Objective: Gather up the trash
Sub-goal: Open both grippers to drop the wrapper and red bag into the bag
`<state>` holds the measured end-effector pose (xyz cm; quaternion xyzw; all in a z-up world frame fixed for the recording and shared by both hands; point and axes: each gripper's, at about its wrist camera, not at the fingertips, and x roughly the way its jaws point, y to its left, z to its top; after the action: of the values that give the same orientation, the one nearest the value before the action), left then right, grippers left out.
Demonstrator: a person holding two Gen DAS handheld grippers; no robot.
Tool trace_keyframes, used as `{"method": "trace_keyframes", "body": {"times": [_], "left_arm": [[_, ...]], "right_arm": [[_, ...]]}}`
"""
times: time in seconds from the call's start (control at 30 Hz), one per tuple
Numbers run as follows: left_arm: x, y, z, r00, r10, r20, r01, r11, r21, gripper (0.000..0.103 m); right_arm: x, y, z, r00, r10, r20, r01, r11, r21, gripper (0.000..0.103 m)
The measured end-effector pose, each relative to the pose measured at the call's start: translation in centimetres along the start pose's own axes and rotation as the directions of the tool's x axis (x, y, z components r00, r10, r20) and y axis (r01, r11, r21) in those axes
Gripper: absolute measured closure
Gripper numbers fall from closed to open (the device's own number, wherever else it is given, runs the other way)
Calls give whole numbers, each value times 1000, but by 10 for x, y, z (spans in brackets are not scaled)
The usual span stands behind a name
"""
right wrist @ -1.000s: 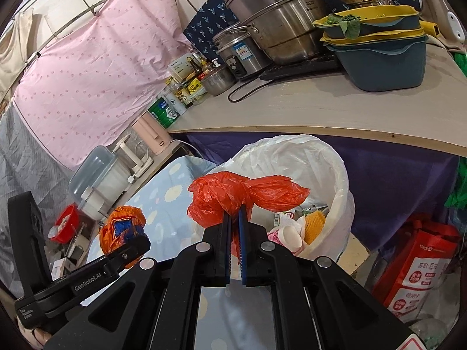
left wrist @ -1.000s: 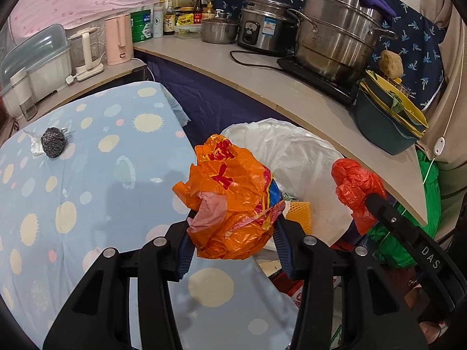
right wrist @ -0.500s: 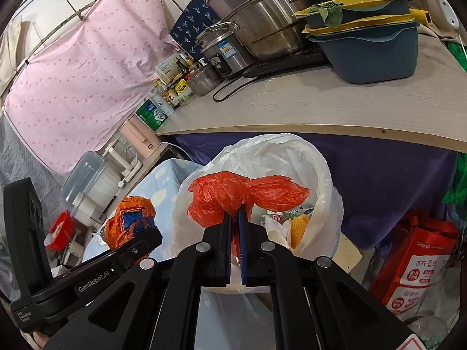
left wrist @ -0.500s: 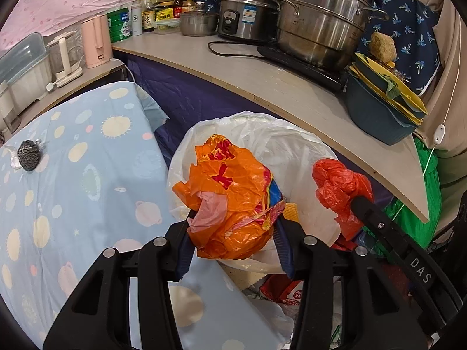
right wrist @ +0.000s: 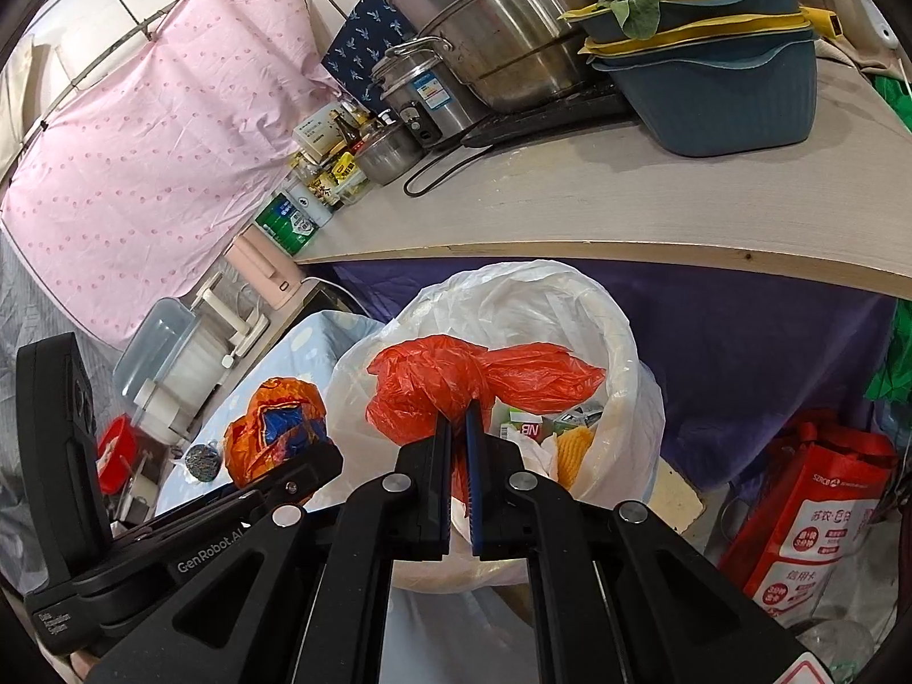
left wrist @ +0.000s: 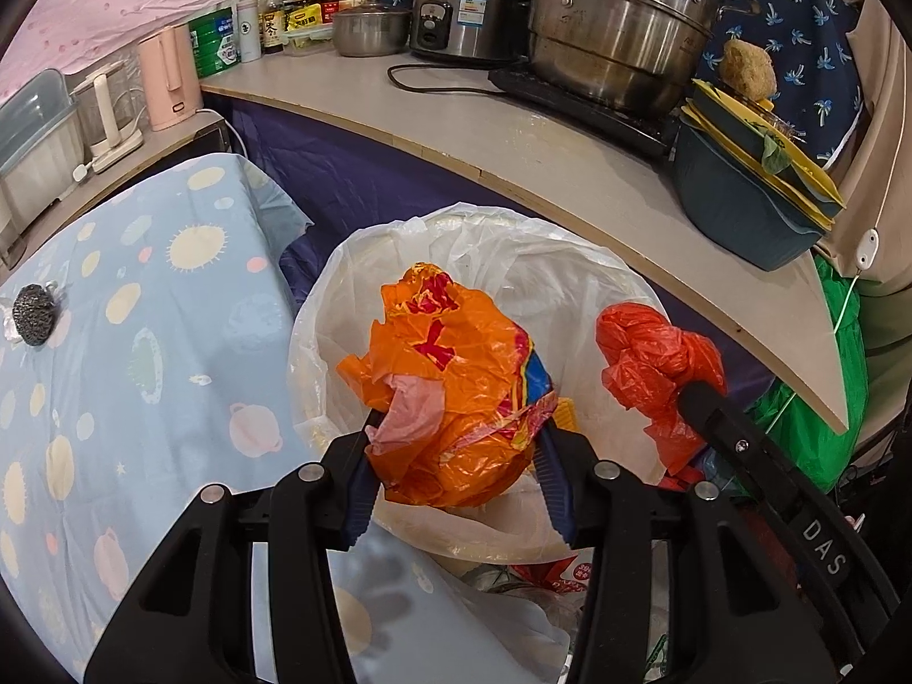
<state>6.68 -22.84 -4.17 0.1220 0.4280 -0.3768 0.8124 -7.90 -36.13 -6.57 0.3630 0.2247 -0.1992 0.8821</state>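
Note:
My left gripper [left wrist: 456, 427] is shut on a crumpled orange plastic bag [left wrist: 450, 376], held over the mouth of a bin lined with a white trash bag [left wrist: 530, 262]. My right gripper [right wrist: 457, 419] is shut on a crumpled red plastic bag [right wrist: 456, 376], held over the same white-lined bin [right wrist: 621, 353]. In the left wrist view the red bag [left wrist: 644, 347] hangs to the right of the orange one. In the right wrist view the orange bag [right wrist: 273, 427] shows at lower left. Packaging and a yellow item [right wrist: 575, 444] lie inside the bin.
A table with a blue planet-print cloth [left wrist: 131, 342] stands left of the bin, with a steel scourer [left wrist: 34, 313] on it. A wooden counter [left wrist: 513, 142] behind carries pots, a rice cooker, bottles and a blue basin [left wrist: 741, 205]. A red shopping bag [right wrist: 809, 513] sits on the floor at right.
Both grippers moved with their bags from over the table edge to over the bin's mouth. The bin now sits more centred under both bags.

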Motion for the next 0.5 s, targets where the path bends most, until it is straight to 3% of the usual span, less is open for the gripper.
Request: {"method": "trace_keyframes", "body": {"times": [0.33,0.43,0.5], "left_arm": [[9,-3,1,1000,15,-8,-14,1000,7,54],[9,-3,2,1000,17,-8,-17,1000,6,46],[8,-3,2,1000,26,2,-26,1000,5,34]], "right_arm": [[4,-2,3,1000,-5,5,4,1000,14,92],[4,-3,5,1000,-8,12,8,1000,21,90],[3,-3,6,1000,-10,16,10,1000,23,89]]}}
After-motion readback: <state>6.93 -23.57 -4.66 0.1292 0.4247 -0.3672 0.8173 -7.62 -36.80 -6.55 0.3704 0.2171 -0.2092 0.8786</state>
